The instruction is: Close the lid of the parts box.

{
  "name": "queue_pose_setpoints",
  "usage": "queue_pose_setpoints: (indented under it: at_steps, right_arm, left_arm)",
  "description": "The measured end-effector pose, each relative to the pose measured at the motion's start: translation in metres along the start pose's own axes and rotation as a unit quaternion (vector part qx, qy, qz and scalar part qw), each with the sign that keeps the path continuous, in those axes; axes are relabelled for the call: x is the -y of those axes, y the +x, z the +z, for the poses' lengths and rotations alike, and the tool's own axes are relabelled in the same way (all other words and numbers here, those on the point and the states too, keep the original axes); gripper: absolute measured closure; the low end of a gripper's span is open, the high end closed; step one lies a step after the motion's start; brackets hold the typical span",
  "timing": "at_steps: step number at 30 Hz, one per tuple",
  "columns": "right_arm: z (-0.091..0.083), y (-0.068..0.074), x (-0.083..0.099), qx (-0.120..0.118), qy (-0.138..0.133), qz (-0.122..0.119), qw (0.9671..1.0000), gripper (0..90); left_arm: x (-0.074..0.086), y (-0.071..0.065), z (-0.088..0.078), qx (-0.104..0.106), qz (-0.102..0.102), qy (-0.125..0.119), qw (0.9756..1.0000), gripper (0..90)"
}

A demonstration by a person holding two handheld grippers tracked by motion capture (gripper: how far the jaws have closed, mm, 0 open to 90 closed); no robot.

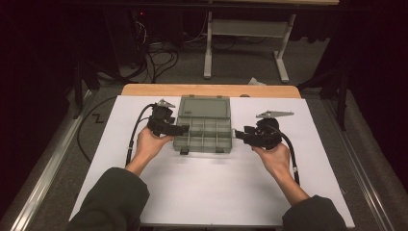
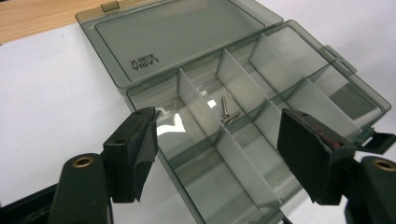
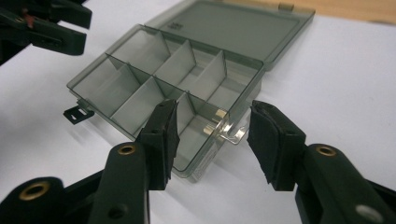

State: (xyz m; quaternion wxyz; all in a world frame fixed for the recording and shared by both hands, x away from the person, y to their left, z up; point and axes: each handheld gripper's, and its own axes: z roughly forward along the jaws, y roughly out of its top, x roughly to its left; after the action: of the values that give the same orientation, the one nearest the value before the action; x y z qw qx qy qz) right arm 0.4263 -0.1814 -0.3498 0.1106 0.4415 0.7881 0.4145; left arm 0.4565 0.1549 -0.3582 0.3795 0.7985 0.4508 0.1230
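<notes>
Right gripper (image 3: 212,140): jaws apart, straddling the near right corner of the box (image 3: 187,93); pads not seen pressing, a gap shows at the outer pad. No earlier pic, so nothing on motion.

Left gripper (image 2: 217,149): jaws wide apart, one pad touching or just at the box's left wall, the other over the inner cells; contact not certain.

Box sits mid-bench (image 1: 144,192), long axis left-right, lid (image 1: 204,107) open and lying flat on the far side. Grippers flank it, left at the left end (image 1: 182,130), right at the right end (image 1: 236,134); both abt equally near. Judgement: next move turns on each pair closing on its own end wall.

Screws (image 2: 225,111) lie in a middle cell; count unclear. Front latches (image 3: 75,113) small, partly cut off. Clear walls make edges hard to read.
</notes>
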Motion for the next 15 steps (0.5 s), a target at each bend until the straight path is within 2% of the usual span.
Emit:
queue_pose_setpoints:
  at_steps: [3, 8, 15]
  right_arm:
    - [0.007, -0.001, -0.010, 0.005, 0.032, 0.011, 0.9994, 56.0]
    - [0.020, 0.001, -0.024, 0.018, 0.080, 0.017, 0.9965, 58.4]
    - [0.040, 0.003, -0.038, 0.019, 0.142, 0.035, 0.9890, 59.4]
  left_arm:
    - [-0.006, 0.001, 0.002, -0.002, -0.001, 0.005, 1.0000, 28.9]
    - [-0.013, 0.005, 0.008, -0.006, -0.002, 0.018, 0.9998, 28.7]
    - [-0.016, 0.015, 0.018, -0.006, -0.016, 0.036, 0.9992, 28.7]
